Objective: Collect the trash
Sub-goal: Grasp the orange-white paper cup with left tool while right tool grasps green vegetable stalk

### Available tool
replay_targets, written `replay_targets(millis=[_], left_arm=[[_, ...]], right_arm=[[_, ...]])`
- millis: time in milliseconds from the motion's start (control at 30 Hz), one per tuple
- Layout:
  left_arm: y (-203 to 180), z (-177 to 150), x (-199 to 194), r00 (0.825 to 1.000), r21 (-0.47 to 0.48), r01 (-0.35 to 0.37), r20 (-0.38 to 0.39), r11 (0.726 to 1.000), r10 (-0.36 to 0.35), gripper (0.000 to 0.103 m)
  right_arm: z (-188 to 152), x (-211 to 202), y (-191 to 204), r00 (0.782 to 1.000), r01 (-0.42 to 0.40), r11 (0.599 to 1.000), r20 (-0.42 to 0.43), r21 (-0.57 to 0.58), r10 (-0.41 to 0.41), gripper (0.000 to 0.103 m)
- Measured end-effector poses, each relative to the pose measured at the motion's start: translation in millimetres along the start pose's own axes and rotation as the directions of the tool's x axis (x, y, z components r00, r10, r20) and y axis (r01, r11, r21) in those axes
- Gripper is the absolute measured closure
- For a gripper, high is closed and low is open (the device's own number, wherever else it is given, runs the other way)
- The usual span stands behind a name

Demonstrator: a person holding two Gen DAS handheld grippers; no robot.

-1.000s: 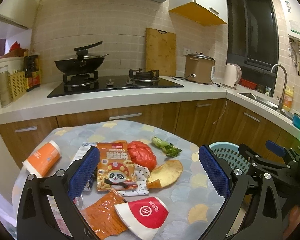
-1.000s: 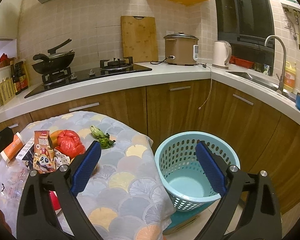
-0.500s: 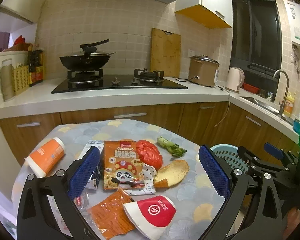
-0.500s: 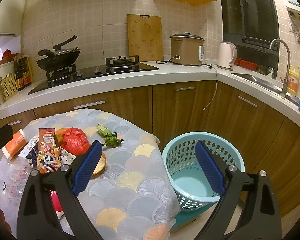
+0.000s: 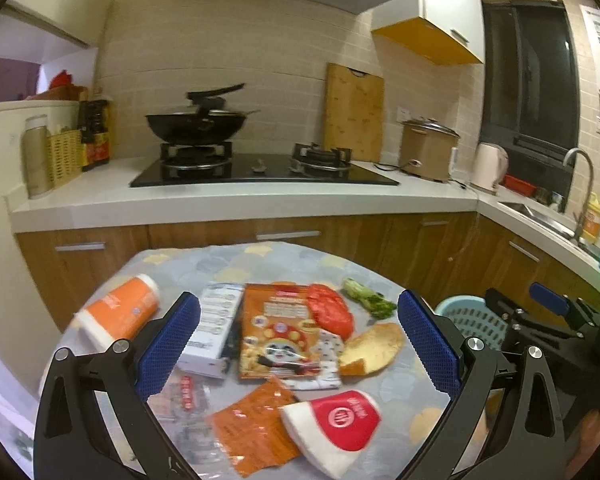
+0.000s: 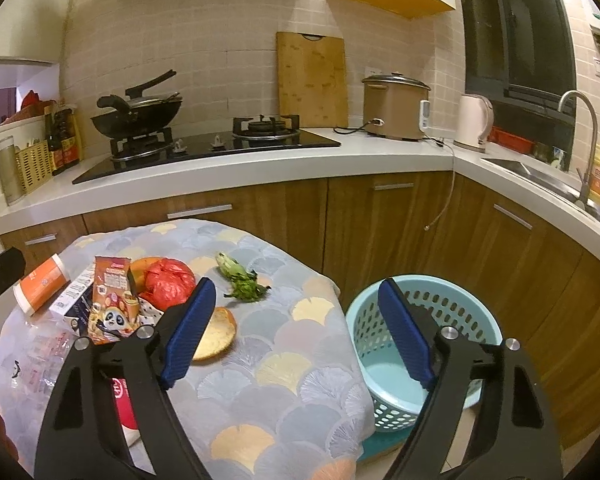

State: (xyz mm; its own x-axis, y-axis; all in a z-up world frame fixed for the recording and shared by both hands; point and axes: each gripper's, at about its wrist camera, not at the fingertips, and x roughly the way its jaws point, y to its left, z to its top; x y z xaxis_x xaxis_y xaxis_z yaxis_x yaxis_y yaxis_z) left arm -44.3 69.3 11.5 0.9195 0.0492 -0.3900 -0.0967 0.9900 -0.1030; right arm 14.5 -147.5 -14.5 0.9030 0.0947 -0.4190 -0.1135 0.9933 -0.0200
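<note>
Left gripper (image 5: 298,344) hangs wide over the trash (panda snack bag (image 5: 278,336) central) on the table (image 6: 284,364); right gripper (image 6: 294,330), jaws just narrowing, empty, beside the basket (image 6: 460,320).

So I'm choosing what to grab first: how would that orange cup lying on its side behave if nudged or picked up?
The orange cup lies on its side and looks round, so a nudge would probably roll it. It seems to be an empty paper cup: likely light, and apt to crush under a firm squeeze.
</note>
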Motion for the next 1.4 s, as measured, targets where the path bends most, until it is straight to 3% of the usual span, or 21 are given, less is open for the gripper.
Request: replay_targets(millis=[167, 333, 467, 667, 767, 1000, 1100, 1300, 1400], left_arm=[[40, 0, -7, 0.997, -0.038, -0.08, 0.003, 0.996, 0.08, 0.008], [103, 2, -13, 0.982, -0.103, -0.188, -0.017, 0.977, 0.188, 0.008], [148, 4, -4, 0.975, -0.148, -0.221, -0.055, 0.964, 0.215, 0.008], [189, 1, 40, 0.967, -0.136, -0.214, -0.172, 0.967, 0.19, 0.009], [200, -8, 60, 0.948, -0.142, -0.225, -0.259, 0.964, 0.184, 0.021], [214, -31, 80, 0.936, -0.197, -0.223, -0.318, 0.955, 0.153, 0.023], [219, -42, 89, 0.933, -0.233, -0.195, -0.342, 0.953, 0.108, 0.027], [221, -43, 105, 0.935, -0.254, -0.157, -0.35, 0.954, 0.061, 0.042], [219, -42, 112, 0.934, -0.259, -0.139, -0.355, 0.956, 0.039, 0.056]], right_arm=[[3, 11, 11, 0.999, -0.035, 0.999, -0.018, -0.021, 0.035, 0.042], [3, 21, 23, 0.997, -0.072, 0.996, -0.037, -0.049, 0.07, 0.065], [13, 32, 36, 0.992, -0.121, 0.989, -0.032, -0.09, 0.119, 0.072], [36, 53, 39, 0.99, -0.139, 0.986, -0.009, -0.092, 0.139, 0.073], [37, 66, 35, 0.991, -0.131, 0.989, -0.039, -0.063, 0.128, 0.073], [23, 82, 34, 0.99, -0.113, 0.992, -0.093, -0.06, 0.108, 0.073], [20, 90, 32, 0.989, -0.108, 0.993, -0.108, -0.056, 0.101, 0.073], [22, 110, 25, 0.985, -0.127, 0.988, -0.127, -0.092, 0.115, 0.073], [24, 132, 15, 0.974, -0.172, 0.982, -0.164, -0.079, 0.158, 0.073]])
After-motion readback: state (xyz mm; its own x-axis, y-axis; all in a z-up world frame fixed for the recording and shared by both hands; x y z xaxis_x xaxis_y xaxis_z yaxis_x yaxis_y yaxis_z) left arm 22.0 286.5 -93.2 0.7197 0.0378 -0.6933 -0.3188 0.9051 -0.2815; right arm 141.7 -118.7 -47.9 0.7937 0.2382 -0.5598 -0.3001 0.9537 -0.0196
